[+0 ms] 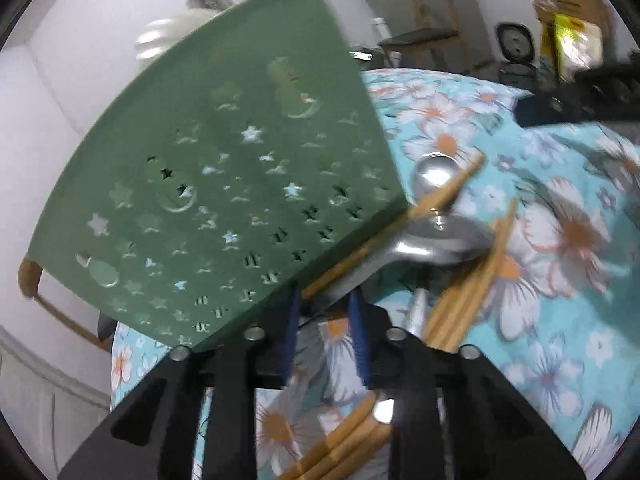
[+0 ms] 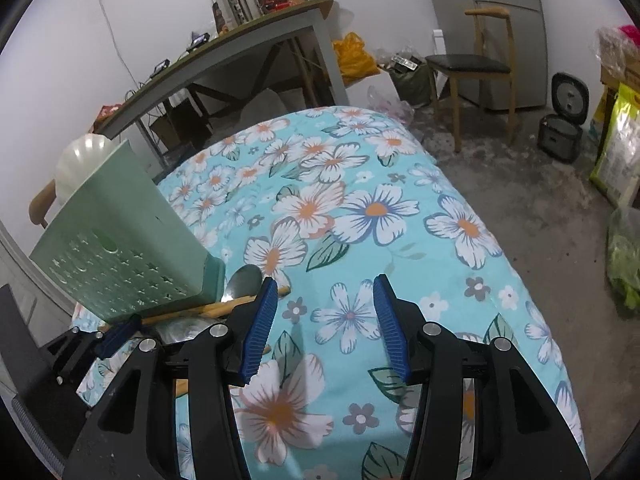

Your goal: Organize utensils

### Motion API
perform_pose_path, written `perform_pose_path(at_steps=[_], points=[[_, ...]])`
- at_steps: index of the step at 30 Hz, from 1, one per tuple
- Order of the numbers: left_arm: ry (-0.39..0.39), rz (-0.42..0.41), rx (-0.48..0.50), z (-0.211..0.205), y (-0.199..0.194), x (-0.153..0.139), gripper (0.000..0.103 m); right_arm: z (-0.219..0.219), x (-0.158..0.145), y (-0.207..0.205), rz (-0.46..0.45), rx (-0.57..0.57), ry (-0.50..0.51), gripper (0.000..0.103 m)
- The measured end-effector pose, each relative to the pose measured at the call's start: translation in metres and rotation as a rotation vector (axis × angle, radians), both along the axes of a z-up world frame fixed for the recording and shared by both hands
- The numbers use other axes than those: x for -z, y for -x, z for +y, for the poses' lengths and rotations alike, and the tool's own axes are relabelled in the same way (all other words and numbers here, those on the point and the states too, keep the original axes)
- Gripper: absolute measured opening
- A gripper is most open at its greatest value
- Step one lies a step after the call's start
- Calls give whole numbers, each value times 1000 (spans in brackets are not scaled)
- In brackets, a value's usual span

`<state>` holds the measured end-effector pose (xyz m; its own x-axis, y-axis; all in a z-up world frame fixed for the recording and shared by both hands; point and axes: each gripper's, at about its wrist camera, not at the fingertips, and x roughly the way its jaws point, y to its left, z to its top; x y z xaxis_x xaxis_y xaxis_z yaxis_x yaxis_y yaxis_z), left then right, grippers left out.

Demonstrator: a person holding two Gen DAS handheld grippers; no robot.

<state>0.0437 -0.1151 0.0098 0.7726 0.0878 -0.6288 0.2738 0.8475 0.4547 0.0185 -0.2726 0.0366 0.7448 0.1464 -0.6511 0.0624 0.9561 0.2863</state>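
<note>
A green perforated utensil holder [image 1: 224, 184] is tilted over the floral tablecloth [image 1: 560, 240], with metal spoons [image 1: 436, 216] and wooden chopsticks [image 1: 468, 300] spilled at its mouth. My left gripper [image 1: 326, 308] sits at the holder's lower edge, its jaws narrowly apart around a chopstick and a spoon handle; the grip is unclear. In the right wrist view the holder [image 2: 120, 248] stands at left with a spoon [image 2: 242, 282] and chopsticks [image 2: 224, 310] beside it. My right gripper [image 2: 324, 320] is open and empty above the cloth [image 2: 360, 208].
A white fluted bowl [image 2: 80, 160] sits behind the holder. A chair [image 2: 476, 80], a side table [image 2: 240, 48] with clutter and a rice cooker [image 2: 560, 132] stand beyond the table on the floor.
</note>
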Motion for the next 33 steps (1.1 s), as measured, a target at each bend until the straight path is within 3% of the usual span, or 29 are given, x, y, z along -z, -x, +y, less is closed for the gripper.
perform_pose_path(at_steps=[5,20,26,33], points=[[86,-21,-60,24,-1,-15,15,2,-2,3,-4,-7,-4,48],[4,-1,-183,116,26,-5,12,17,-9,0,-16,-15,4,48],[28,8,-247,149,38,-3,13,15,-7,-6,-1,0,-22,48],[80,41,-245,171,46,0,16,13,-3,-10,24,16,-34,48]])
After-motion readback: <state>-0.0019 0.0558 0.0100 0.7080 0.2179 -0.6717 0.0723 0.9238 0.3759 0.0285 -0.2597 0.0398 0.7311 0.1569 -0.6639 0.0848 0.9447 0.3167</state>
